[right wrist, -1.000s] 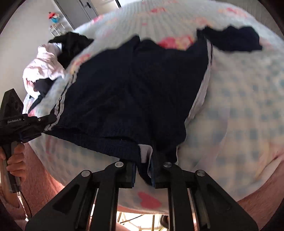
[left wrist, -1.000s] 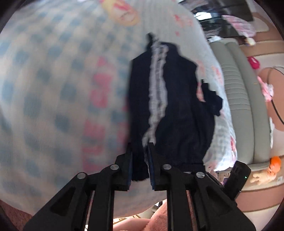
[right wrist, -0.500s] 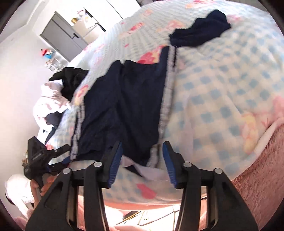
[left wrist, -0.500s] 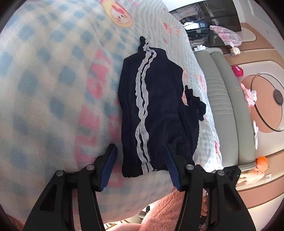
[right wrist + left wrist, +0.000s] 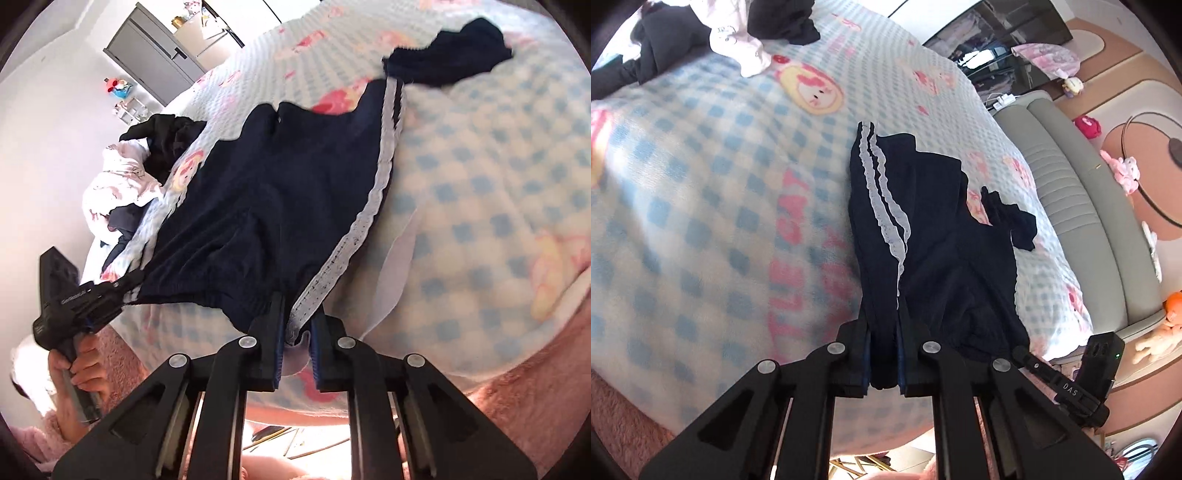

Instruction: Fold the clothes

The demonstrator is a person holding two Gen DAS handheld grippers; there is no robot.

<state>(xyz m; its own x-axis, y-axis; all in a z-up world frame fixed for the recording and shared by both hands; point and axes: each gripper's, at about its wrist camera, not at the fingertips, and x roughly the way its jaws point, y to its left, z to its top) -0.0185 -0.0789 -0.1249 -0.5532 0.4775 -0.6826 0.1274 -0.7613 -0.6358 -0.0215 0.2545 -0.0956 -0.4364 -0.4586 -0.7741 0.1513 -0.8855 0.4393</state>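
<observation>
Navy shorts (image 5: 931, 236) with white lace side stripes lie flat on a blue-checked blanket (image 5: 701, 184). My left gripper (image 5: 884, 326) is closing, its pads pinching the waistband corner by the double stripe. In the right wrist view the shorts (image 5: 280, 192) stretch away from me. My right gripper (image 5: 297, 319) is closing on the other waistband corner, with striped edge and white lining between its pads. The left gripper (image 5: 125, 284) shows there at the far corner, held by a hand (image 5: 81, 373). The waistband hangs taut between both grippers.
A small dark garment (image 5: 1015, 221) lies beyond the shorts on the blanket (image 5: 480, 184). A pile of black and white-pink clothes (image 5: 731, 40) sits at the bed's far side. A grey padded bench (image 5: 1082, 206) runs along the bed. A grey cabinet (image 5: 155, 62) stands by the wall.
Both grippers stood open around the waistband half a second ago and have shut on it again. They have drawn back and up, lifting the waistband edge off the blanket.
</observation>
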